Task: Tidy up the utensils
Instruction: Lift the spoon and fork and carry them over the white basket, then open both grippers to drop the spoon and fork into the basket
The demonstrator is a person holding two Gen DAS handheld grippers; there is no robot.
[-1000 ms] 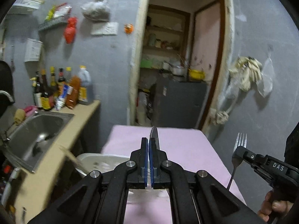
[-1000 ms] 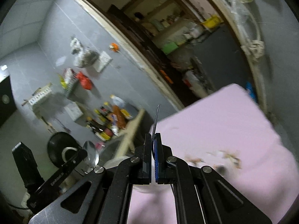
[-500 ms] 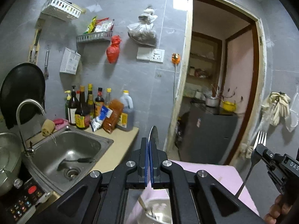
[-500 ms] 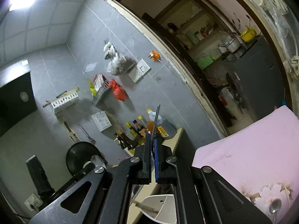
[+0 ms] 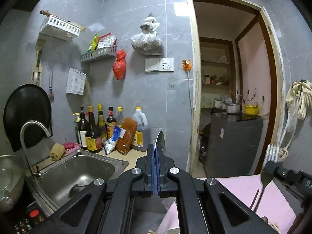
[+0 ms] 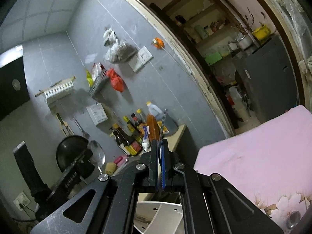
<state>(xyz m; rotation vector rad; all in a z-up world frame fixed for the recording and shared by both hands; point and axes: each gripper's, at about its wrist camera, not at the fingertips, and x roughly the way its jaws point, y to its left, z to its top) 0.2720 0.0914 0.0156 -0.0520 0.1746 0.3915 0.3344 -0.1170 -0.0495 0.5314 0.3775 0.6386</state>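
Spoon (image 5: 160, 142) pinched edge-on in left claw (image 5: 155, 167) — fork (image 6: 163, 124) in right claw (image 6: 160, 167), tines blurred.

A: Which colours are showing here?

B: The wall (image 5: 136, 89) is showing grey tiles, and the table cloth (image 6: 263, 156) is looking pink, with a pale flower pattern at its near corner.

A: And the hanging bag (image 5: 119, 64)?

B: It is glowing red. Near the door an orange plug (image 5: 186, 64) is sitting on the wall.

A: What about the grippers?

B: The left gripper (image 5: 155, 172) is appearing black with blue pads (image 5: 152, 173); the right gripper (image 6: 160, 167) is looking the same. The spoon (image 6: 96, 154) and the fork (image 5: 270, 167) are shining silver.

A: And the counter?

B: The bottles (image 5: 97, 128) are wearing yellow caps, the pan (image 5: 25, 113) is looking black, the sink (image 5: 78, 173) is shining steel grey, the bowl (image 5: 252, 110) is showing yellow.
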